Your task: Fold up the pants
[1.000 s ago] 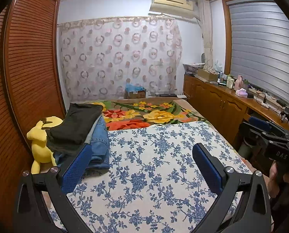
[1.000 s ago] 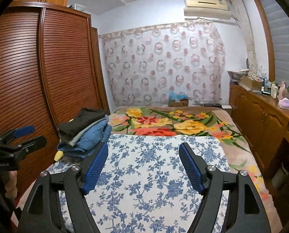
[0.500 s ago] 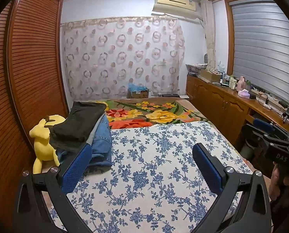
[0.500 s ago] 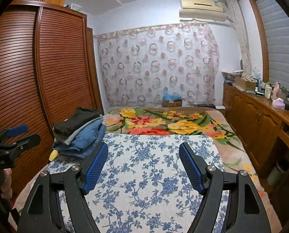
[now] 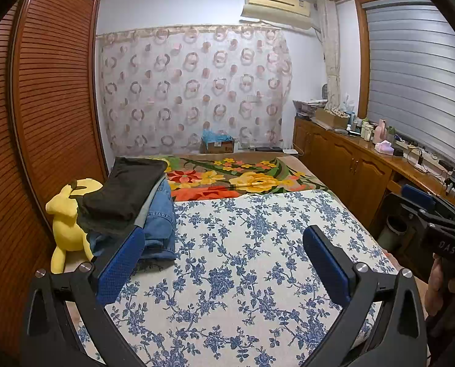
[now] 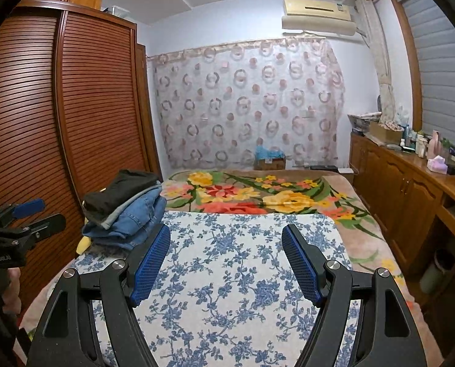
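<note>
Denim and dark pants (image 5: 129, 205) lie stacked at the left edge of the bed (image 5: 242, 275), beside a yellow plush toy (image 5: 67, 223). Left gripper (image 5: 224, 263) and right gripper (image 6: 226, 263) both spread wide, empty, above the blue-floral cover.

Even, soft indoor light fills both wrist views, with no harsh glare and only faint shadows under the stacked pants (image 5: 129, 202) on the floral bedsheet (image 5: 242, 260); fisheye distortion bows the louvred wardrobe (image 6: 59, 116) and window blind (image 5: 417, 76) at the edges, dark vignetting rings each corner, and focus holds sharp throughout
</note>
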`<state>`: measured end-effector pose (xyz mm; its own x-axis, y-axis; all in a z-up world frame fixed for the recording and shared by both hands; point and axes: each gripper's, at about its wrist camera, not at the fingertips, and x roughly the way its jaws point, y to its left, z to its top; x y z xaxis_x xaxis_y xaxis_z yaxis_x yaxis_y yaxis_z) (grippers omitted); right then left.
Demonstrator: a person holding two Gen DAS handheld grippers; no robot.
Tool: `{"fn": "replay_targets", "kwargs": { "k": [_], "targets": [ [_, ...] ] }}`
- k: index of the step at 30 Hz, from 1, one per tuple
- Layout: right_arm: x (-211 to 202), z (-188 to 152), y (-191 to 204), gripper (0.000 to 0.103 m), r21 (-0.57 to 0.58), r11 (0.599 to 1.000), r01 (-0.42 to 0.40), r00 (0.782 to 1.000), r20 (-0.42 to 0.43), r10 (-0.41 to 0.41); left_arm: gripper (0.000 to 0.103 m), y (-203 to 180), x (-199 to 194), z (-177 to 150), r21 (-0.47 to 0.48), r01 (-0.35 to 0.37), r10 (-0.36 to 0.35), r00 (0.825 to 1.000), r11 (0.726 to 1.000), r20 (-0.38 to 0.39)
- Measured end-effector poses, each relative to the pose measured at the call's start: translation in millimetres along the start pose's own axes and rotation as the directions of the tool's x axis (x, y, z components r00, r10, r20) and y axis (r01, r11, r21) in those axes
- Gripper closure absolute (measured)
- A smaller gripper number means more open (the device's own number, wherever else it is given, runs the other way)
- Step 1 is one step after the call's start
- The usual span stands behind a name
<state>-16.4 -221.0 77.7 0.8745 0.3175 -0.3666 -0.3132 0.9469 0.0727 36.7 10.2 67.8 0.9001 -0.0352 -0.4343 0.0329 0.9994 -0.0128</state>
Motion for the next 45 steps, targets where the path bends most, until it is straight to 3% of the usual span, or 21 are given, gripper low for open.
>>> {"fn": "replay_targets", "kwargs": {
  "k": [45],
  "targets": [
    [-0.2,-4.5,-5.1,0.026,0.003,1.0,0.001,1.0,0.004,-0.001,0.0,-0.9,-0.3,1.5,0.0,0.0,0.0,1.0,1.0,0.0]
  ]
}}
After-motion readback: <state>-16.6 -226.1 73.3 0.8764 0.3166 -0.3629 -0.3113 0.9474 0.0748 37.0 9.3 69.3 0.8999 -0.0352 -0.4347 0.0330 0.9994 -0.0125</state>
